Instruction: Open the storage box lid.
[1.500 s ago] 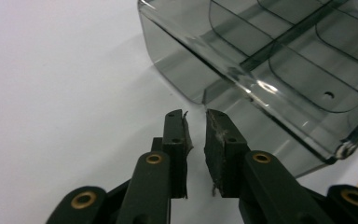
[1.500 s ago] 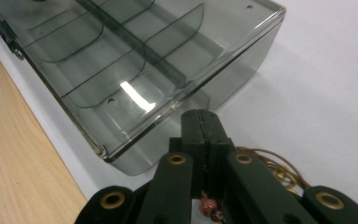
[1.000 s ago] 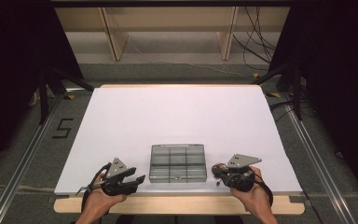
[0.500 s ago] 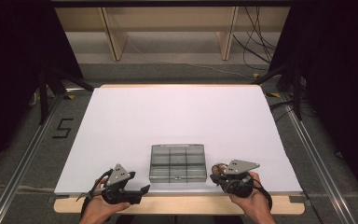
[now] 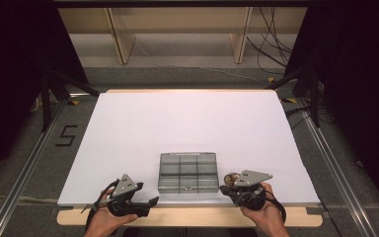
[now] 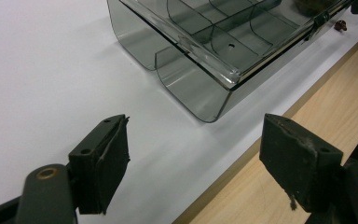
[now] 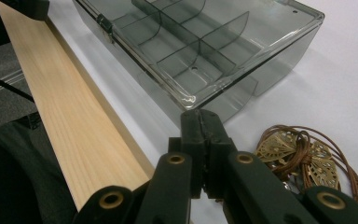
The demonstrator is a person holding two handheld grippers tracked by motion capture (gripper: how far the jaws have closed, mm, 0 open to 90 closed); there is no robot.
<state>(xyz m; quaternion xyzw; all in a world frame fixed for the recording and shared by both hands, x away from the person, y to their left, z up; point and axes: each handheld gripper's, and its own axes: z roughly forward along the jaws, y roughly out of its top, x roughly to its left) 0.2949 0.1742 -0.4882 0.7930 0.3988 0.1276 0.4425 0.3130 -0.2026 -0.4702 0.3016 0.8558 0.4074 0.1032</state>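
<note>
We see a smoky grey, see-through compartment box (image 5: 189,171) lying flat with its lid shut near the bench's (image 5: 187,118) front edge. Just beside its right end lies a brown corded necklace with brass filigree pendants (image 7: 303,156).

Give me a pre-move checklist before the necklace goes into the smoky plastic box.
1. Left tongs open, nothing between them: ok.
2. Right tongs free to grasp: not ok, shut and empty.
3. Necklace within reach beside the right tongs: ok.
4. Box lid lifted: not ok, it lies closed.
5. Front latch released: cannot tell.
6. Box fully on the white table: ok.
</note>
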